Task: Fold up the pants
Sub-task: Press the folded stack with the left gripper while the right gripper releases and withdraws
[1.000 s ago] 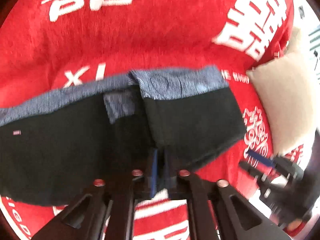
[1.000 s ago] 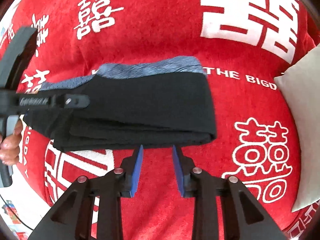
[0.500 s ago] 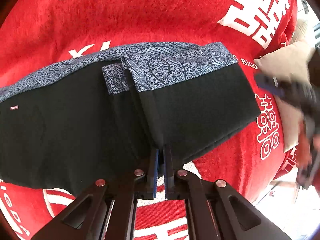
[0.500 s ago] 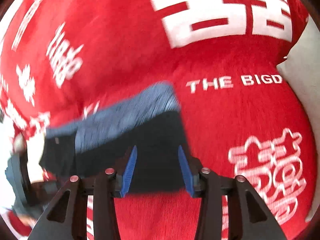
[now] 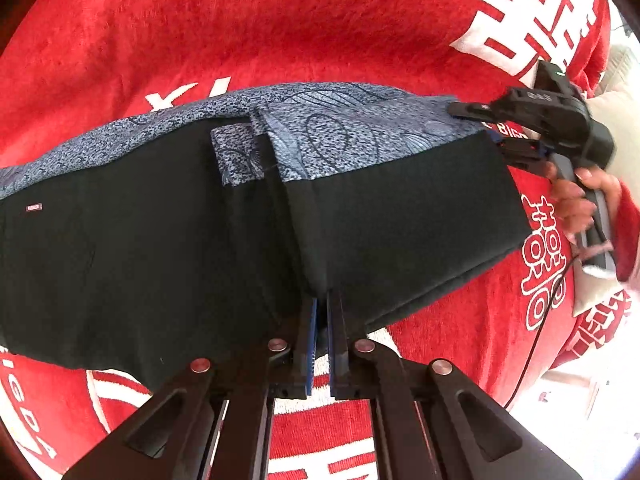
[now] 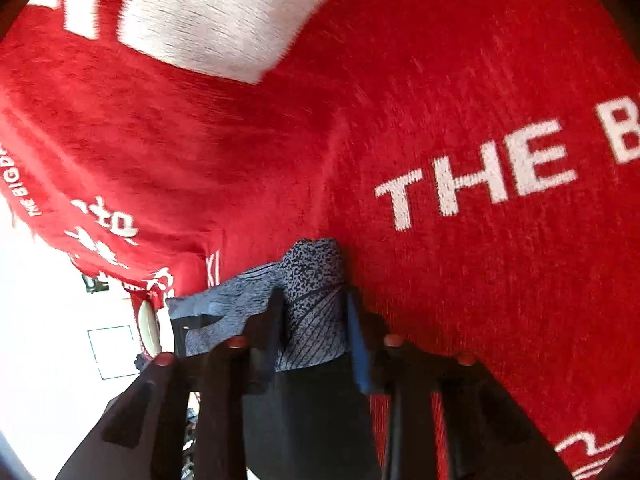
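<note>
Left wrist view, left claw (image 5: 322, 312) pinching pants (image 5: 160, 240), right claw (image 6: 312, 312) closing around waistband corner (image 6: 316, 280)

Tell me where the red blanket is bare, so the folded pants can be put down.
Bare blanket lies beyond the pants' patterned waistband, up to the large white characters. A smaller patch lies below the pants' right edge. Crowded: the right corner, where the right gripper and pillow meet.
</note>
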`<state>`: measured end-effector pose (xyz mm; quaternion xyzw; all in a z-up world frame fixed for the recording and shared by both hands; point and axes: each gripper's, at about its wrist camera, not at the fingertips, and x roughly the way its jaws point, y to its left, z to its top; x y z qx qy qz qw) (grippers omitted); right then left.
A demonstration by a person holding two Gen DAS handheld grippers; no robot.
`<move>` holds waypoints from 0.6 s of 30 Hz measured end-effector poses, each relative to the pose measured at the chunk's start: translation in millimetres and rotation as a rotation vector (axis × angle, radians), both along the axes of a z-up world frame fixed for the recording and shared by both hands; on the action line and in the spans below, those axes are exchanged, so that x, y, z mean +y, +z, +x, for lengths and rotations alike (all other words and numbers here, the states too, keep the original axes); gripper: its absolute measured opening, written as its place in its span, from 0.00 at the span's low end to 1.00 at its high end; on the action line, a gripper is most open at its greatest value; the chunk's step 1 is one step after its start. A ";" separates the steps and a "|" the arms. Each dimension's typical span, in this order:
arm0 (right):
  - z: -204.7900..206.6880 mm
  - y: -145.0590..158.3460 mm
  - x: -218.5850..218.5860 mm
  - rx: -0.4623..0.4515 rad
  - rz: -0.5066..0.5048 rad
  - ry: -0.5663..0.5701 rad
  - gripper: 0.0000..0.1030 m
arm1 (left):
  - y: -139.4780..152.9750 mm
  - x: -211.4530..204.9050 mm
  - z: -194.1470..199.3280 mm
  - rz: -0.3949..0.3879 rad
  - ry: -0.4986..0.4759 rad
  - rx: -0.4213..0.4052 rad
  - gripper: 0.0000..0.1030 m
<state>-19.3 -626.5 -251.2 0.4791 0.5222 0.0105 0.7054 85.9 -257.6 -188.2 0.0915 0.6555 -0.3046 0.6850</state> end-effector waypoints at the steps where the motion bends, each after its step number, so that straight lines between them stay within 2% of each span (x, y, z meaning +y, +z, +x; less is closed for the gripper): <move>1: -7.1 6.0 1.7 -0.009 -0.013 -0.013 0.26 | 0.1 -2.1 0.4 0.006 -0.011 0.001 0.05; 3: -10.9 6.0 6.4 0.007 -0.042 -0.019 0.26 | -2.4 -5.4 -1.8 0.017 -0.041 -0.008 0.06; 4: -10.2 3.5 10.3 0.034 -0.075 -0.019 0.29 | -3.3 -6.7 -3.2 0.020 -0.053 -0.016 0.06; 5: -10.0 2.5 11.8 0.058 -0.091 -0.031 0.39 | -2.8 -7.8 -4.2 0.024 -0.061 -0.027 0.06; 6: -11.2 5.4 11.3 0.069 -0.097 -0.051 0.41 | -0.9 -8.8 -4.2 0.034 -0.063 -0.034 0.06; 9: -17.2 33.7 21.8 0.053 -0.202 -0.066 0.42 | 17.7 -7.8 -1.5 0.030 -0.045 -0.077 0.06; 12: -30.4 62.2 45.1 0.074 -0.325 -0.010 0.42 | 40.0 -5.3 7.8 0.020 -0.002 -0.124 0.06; 13: -35.6 66.7 51.5 0.081 -0.346 0.003 0.37 | 42.8 -5.4 10.9 0.011 0.007 -0.130 0.06; 14: -39.2 70.3 60.7 0.090 -0.368 0.024 0.23 | 46.4 -9.1 15.3 -0.003 0.017 -0.134 0.06; 15: -43.1 72.4 68.5 0.101 -0.388 0.046 0.19 | 48.0 -12.0 17.9 -0.014 0.021 -0.136 0.06; 18: -48.1 74.2 90.3 0.106 -0.427 0.099 0.18 | 47.9 -27.8 25.8 -0.043 0.026 -0.147 0.06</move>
